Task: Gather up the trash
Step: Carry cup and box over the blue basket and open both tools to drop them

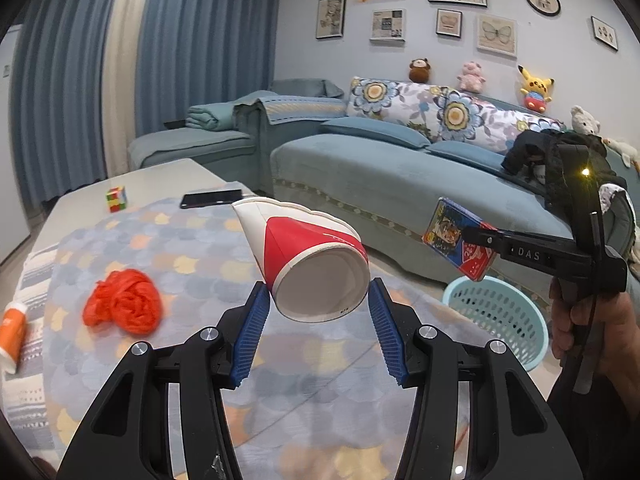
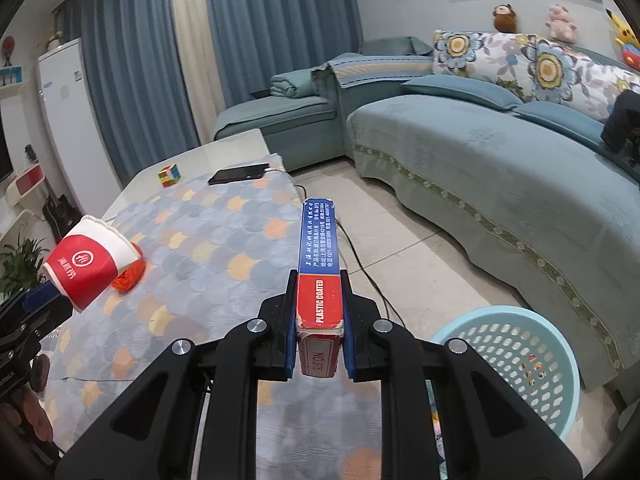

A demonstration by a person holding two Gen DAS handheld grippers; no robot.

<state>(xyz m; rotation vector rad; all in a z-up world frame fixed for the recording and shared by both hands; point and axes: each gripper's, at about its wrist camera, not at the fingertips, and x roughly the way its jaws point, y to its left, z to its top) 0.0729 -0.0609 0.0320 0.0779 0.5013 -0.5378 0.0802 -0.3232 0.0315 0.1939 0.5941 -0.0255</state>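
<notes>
My left gripper (image 1: 318,300) is shut on a squashed red and white paper cup (image 1: 308,256), held lying on its side above the table; the same cup (image 2: 90,262) shows at the left of the right wrist view. My right gripper (image 2: 319,312) is shut on a blue and red card box (image 2: 319,264) that sticks out forward between the pads. In the left wrist view that card box (image 1: 456,238) hangs over the floor, just above the light blue perforated basket (image 1: 500,316). An orange-red crumpled bag (image 1: 124,300) lies on the table's patterned cloth (image 1: 200,248).
A Rubik's cube (image 1: 117,199) and a black phone (image 1: 210,199) with a cable lie at the table's far end. An orange and white tube (image 1: 12,332) rests at the left edge. The basket (image 2: 516,360) stands on the tiled floor between table and blue sofa (image 2: 500,184).
</notes>
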